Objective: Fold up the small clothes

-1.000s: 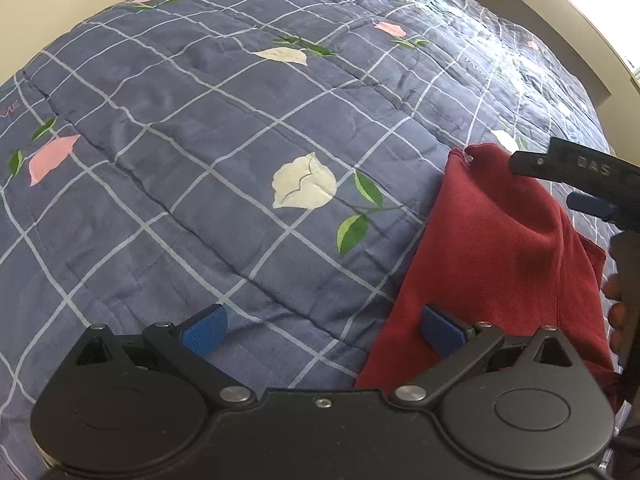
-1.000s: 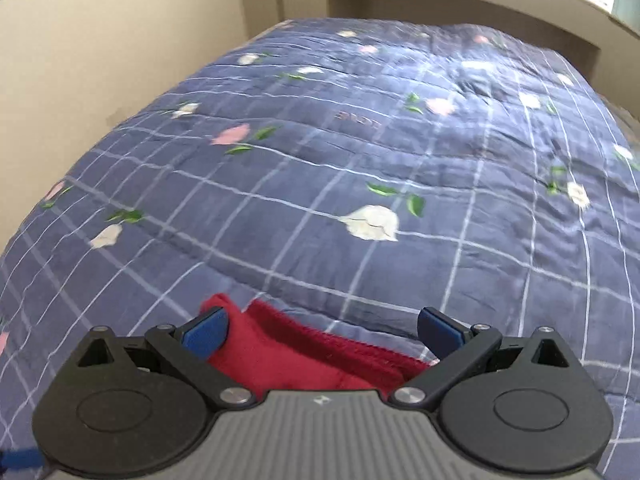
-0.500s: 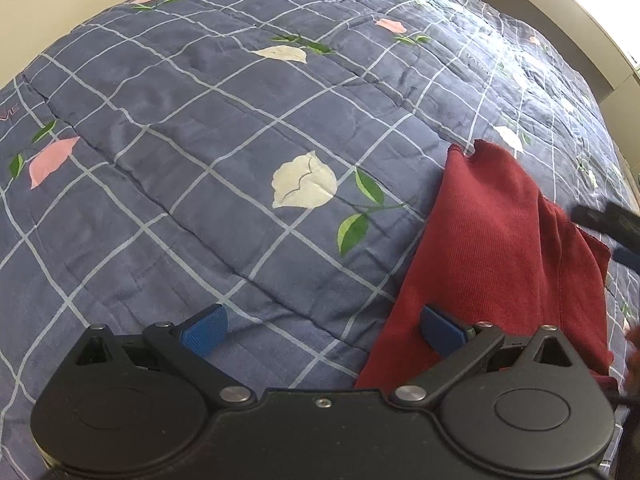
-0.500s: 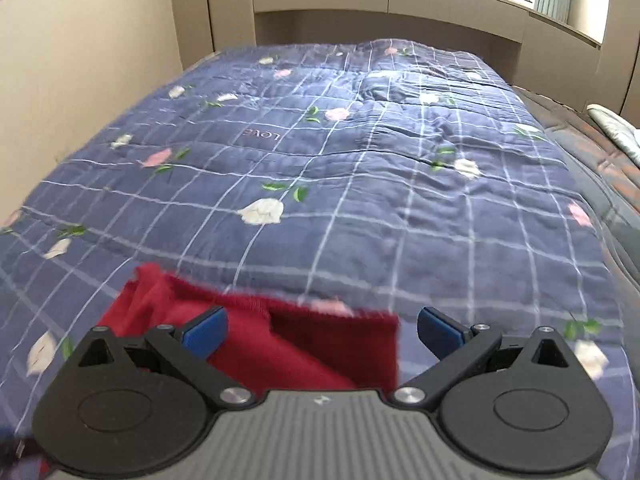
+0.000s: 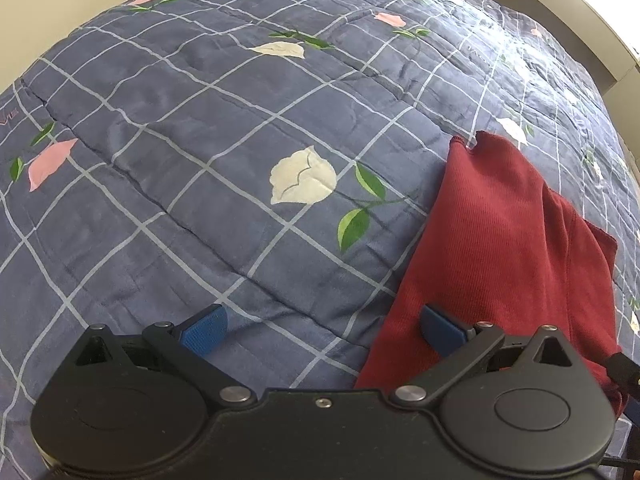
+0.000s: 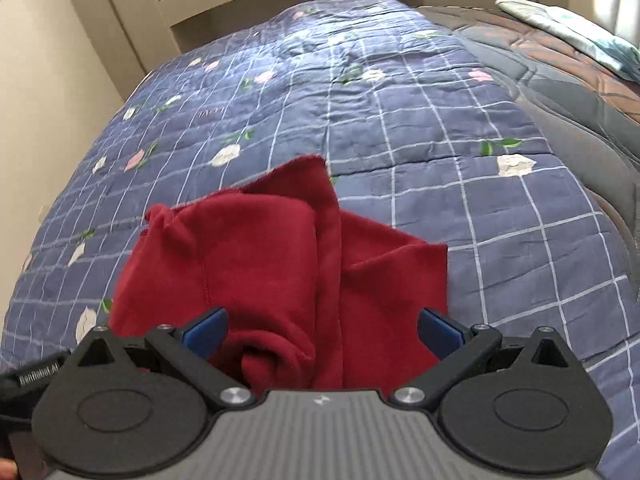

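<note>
Garment [image 6: 280,264] rumpled, part-folded on quilt [image 6: 440,128]; both tools spread, empty: right tool [image 6: 322,326] directly over, left tool [image 5: 322,322] beside. Next: pinch an edge, flatten

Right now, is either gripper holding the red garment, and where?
Neither. Left gripper and right gripper are both open; the red garment lies loose on the quilt.

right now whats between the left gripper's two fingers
In the left wrist view, bare quilt; only the red garment's edge reaches the inner finger of the left gripper.
</note>
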A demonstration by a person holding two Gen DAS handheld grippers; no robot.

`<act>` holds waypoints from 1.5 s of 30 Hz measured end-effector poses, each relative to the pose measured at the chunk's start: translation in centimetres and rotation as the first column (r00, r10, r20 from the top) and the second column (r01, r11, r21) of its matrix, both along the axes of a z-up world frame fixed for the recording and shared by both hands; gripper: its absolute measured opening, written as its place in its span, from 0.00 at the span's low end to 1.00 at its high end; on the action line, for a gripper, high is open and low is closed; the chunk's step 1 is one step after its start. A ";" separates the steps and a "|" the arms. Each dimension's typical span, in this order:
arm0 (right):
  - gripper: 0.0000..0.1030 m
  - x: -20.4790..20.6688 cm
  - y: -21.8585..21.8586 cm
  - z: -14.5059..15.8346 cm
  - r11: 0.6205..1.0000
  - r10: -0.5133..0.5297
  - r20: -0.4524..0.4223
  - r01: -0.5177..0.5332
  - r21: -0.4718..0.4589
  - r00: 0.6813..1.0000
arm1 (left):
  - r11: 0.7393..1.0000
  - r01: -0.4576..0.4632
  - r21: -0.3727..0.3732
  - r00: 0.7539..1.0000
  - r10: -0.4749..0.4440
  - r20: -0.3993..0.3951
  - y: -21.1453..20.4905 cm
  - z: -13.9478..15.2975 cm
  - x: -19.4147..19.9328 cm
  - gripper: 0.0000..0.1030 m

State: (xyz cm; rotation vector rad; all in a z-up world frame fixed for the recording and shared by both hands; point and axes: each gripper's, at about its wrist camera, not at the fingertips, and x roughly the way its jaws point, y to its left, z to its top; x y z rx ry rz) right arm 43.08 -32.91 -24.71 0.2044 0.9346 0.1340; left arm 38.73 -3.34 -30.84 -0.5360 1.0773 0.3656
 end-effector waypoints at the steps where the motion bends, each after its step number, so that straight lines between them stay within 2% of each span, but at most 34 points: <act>1: 0.99 0.0 -0.2 0.2 1.000 -0.007 0.007 0.006 0.005 1.000 | 1.000 0.002 0.004 1.000 -0.002 -0.001 -0.1 0.0 0.0 0.99; 4: 0.90 0.5 -0.2 0.8 1.000 -0.018 0.047 0.017 0.013 0.999 | 1.000 0.006 0.012 1.000 -0.006 -0.003 -0.1 0.1 0.1 0.99; 6: 0.88 0.9 -0.1 0.9 1.000 -0.013 0.065 0.012 0.014 0.998 | 1.000 0.005 0.017 1.000 -0.005 -0.005 -0.2 0.1 0.1 0.99; 8: 0.77 1.4 -0.1 0.9 1.000 -0.002 0.064 0.000 0.030 0.998 | 1.000 0.004 0.021 1.000 -0.003 -0.005 -0.3 0.2 0.1 0.99; 13: 0.61 2.7 0.2 0.4 0.998 0.034 0.068 -0.038 0.059 0.997 | 1.000 -0.001 0.024 1.000 0.001 -0.003 -0.4 0.2 0.0 0.99; 17: 0.54 3.8 0.6 -0.1 0.995 0.066 0.057 -0.070 0.076 0.996 | 1.000 -0.002 0.027 1.000 0.002 0.002 -0.4 0.3 -0.1 0.99; 20: 0.52 4.4 0.8 -0.6 0.993 0.084 0.038 -0.087 0.082 0.996 | 1.000 -0.006 0.027 1.000 0.006 0.003 -0.4 0.3 -0.2 0.99; 24: 0.48 4.5 0.7 -2.0 0.991 0.080 -0.016 -0.077 0.111 0.997 | 1.000 -0.006 0.027 1.000 0.006 0.003 -0.4 0.3 -0.2 0.99; 28: 0.41 4.0 0.7 -2.3 0.989 0.069 -0.024 -0.065 0.136 0.997 | 1.000 -0.004 0.028 1.000 0.004 0.003 -0.4 0.3 -0.2 0.99; 30: 0.34 3.9 0.6 -2.3 0.988 0.063 -0.028 -0.058 0.141 0.998 | 1.000 -0.004 0.029 1.000 0.004 0.003 -0.5 0.3 -0.2 0.99; 32: 0.15 3.9 0.5 -2.2 0.987 0.056 -0.027 -0.052 0.154 0.998 | 1.000 -0.002 0.031 1.000 0.002 0.003 -0.5 0.3 -0.2 0.99; 34: 0.09 3.8 0.6 -1.7 0.986 0.062 -0.007 -0.060 0.152 0.998 | 1.000 -0.002 0.031 1.000 0.002 0.003 -0.5 0.4 -0.2 0.99; 41: 0.07 2.2 -0.8 1.3 0.988 0.037 0.089 -0.050 0.146 0.995 | 1.000 0.012 0.003 0.999 -0.012 0.038 -0.2 2.0 -0.2 0.99; 45: 0.07 1.6 -3.2 2.1 0.989 -0.009 0.080 -0.003 0.145 0.997 | 0.999 0.033 -0.012 0.996 -0.032 0.080 -0.5 3.3 0.0 0.99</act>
